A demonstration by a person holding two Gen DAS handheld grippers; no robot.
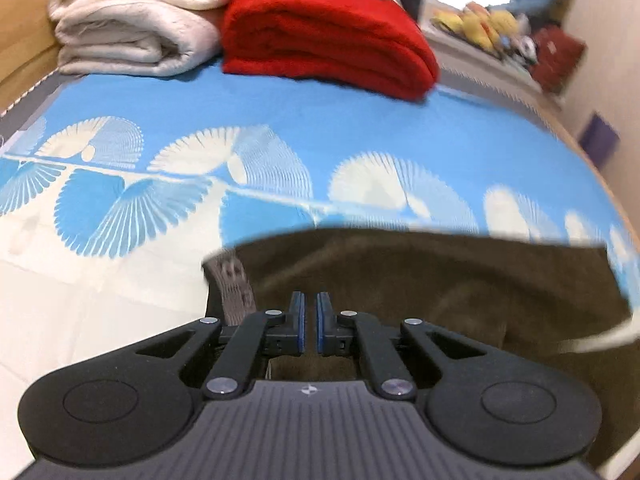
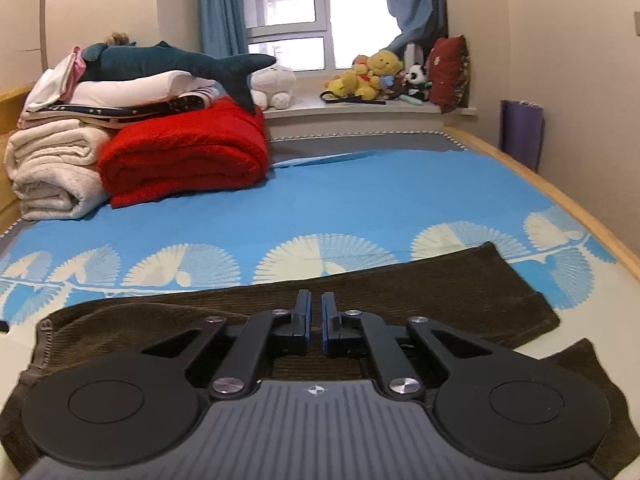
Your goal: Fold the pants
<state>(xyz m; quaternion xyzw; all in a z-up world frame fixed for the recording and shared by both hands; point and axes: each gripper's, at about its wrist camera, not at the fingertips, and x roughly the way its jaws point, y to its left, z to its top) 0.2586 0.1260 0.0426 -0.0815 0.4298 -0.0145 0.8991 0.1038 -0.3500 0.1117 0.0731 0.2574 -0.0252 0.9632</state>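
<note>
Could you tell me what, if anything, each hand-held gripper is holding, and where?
Both jaws are shut over the brown pants. Whether the left hand-held gripper or the right hand-held gripper pinches fabric cannot be told.

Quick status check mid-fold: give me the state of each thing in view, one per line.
Left gripper: shut; whether it pinches cloth is hidden.
Right gripper: shut, over the pants.
Pants: dark brown, on the bed, legs spread apart, not folded yet.
Red blanket: folded.
White blanket: folded, beside the red one.
Curtains: drawn open.
</note>
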